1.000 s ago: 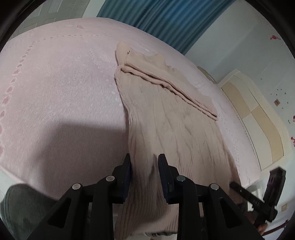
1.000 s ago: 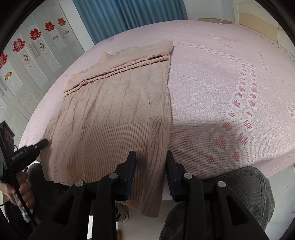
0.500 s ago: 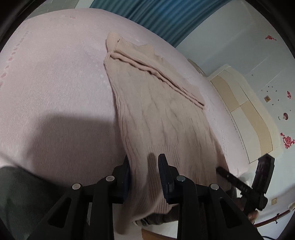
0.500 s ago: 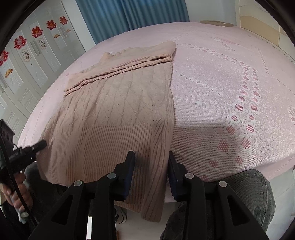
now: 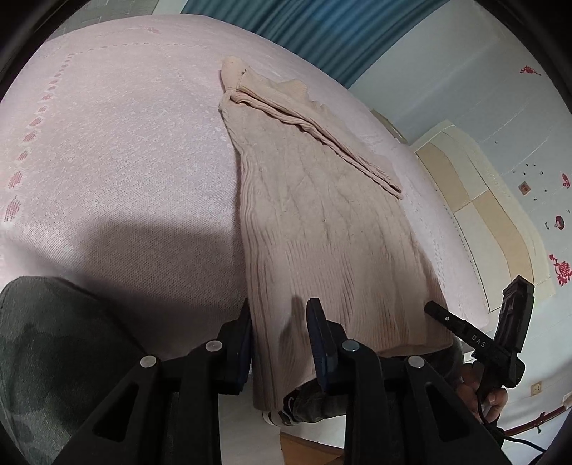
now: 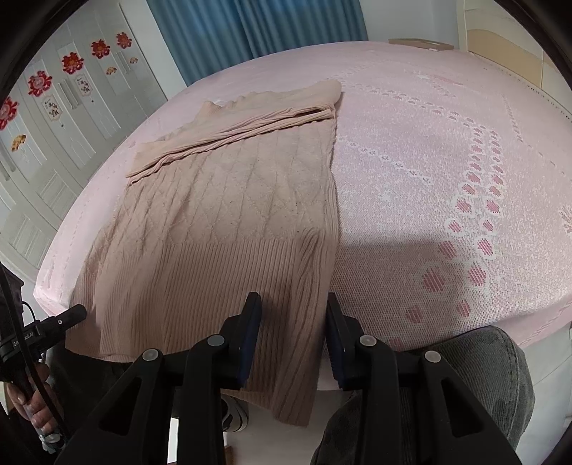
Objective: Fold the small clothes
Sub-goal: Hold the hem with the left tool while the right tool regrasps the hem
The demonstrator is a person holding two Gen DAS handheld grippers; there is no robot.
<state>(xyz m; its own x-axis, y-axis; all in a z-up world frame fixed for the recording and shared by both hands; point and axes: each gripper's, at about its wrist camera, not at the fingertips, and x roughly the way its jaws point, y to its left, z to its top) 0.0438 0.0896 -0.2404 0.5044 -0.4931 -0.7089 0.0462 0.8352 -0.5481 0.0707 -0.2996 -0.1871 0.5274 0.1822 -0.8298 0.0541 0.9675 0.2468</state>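
Left side first: my knee in grey-green trousers (image 5: pixel 53 357) is tucked against the pink bedspread (image 5: pixel 125 143). Next comes my left gripper (image 5: pixel 279 322), pointing down over the near edge of the bed. Its jaws stand partly open, astride the left corner of the beige knitted sweater (image 5: pixel 321 221). The ribbed hem runs right between them. The left pad sits on the sweater's side edge, but I cannot tell whether the pads actually bite the knit.

The sweater itself lies flat on the bed, running away from me. Its sleeves are folded across the far end by the collar, and its hem spills over the near edge.

Moving right: my right gripper (image 6: pixel 291 314) is at the other hem corner, jaws parted a bit wider. The sweater's right edge passes through the gap, with creases in the ribbing running towards it. Here too, I cannot tell whether it is pinched or loose. My right hand (image 5: pixel 482 390) is curled around that handle.

Beyond, the blue curtain (image 5: pixel 321 32) hangs behind the bed.
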